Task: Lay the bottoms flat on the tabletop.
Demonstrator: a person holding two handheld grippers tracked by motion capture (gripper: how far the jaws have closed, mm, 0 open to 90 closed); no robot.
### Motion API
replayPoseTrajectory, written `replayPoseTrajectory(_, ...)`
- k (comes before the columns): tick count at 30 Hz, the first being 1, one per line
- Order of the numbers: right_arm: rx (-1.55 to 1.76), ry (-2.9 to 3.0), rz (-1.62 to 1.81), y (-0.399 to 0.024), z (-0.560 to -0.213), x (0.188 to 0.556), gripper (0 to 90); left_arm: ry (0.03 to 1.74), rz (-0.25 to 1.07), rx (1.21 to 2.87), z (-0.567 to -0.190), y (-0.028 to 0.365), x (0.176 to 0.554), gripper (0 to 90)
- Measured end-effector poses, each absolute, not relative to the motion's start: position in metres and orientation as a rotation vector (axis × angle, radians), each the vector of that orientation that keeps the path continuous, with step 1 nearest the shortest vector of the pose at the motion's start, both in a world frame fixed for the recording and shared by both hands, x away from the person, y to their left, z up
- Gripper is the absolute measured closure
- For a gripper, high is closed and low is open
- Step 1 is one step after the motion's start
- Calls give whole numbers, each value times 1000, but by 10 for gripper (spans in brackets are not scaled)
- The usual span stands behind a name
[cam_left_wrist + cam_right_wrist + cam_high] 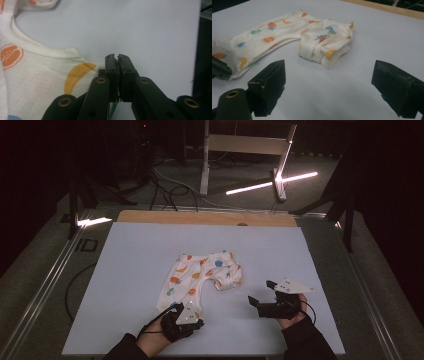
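Observation:
Small cream baby pants [200, 275] with fruit prints lie on the white table sheet [140, 245]. One leg stretches toward the near left; the other side is folded over on itself [324, 47]. At the end of that long leg, my left gripper [179, 307] is shut on the corner of the hem. In the left gripper view the jaws [117, 58] meet with a thin edge of cloth [37, 75] between them. My right gripper [261, 292] rests on the sheet to the right of the pants, jaws wide open [328, 67] and nothing between them. The left gripper [219, 70] lies at the leg's end.
A wooden table edge [207, 217] runs along the back of the sheet. Beyond it are floor cables [165, 190], a metal stand [245, 145] and bright light bars [270, 182]. Dark rails flank the table on both sides.

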State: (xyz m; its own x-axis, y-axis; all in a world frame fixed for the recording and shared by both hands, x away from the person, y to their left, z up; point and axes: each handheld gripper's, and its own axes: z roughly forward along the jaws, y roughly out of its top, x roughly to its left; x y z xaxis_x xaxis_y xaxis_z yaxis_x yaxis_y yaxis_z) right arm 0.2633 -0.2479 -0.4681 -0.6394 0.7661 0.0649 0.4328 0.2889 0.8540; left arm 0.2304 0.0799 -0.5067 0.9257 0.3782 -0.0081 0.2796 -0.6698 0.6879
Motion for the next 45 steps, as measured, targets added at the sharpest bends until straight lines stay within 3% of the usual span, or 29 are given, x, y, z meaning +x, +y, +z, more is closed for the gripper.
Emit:
replayPoseTrajectory(14, 1090, 2204, 1309, -248, -468, 264, 124, 436, 100, 2358, -512, 61, 228, 864)
replayPoseTrajectory(18, 1087, 2208, 1301, -248, -469, 264, 124, 419, 46, 2364, -513, 62, 230, 812)
replayPoseTrajectory(21, 1093, 2209, 1305, -248, -469, 264, 124, 389, 12, 2345, -508, 64, 228, 657)
replayPoseTrajectory(25, 1081, 2197, 1310, -249, -467, 263, 124, 381, 43, 2250, -486, 75, 226, 356)
replayPoseTrajectory(28, 1078, 2190, 1310, -249, -466, 264, 124, 392, 78, 2170, -462, 93, 229, 196)
replayPoseTrajectory(33, 1088, 2184, 1316, -248, -465, 265, 124, 405, 171, 2100, -442, 122, 233, 122)
replayPoseTrajectory(37, 1092, 2189, 1312, -248, -466, 265, 124, 461, 183, 2080, -446, 146, 233, 174)
replayPoseTrajectory(45, 1089, 2196, 1298, -247, -467, 265, 125, 466, 172, 2189, -480, 185, 224, 695)
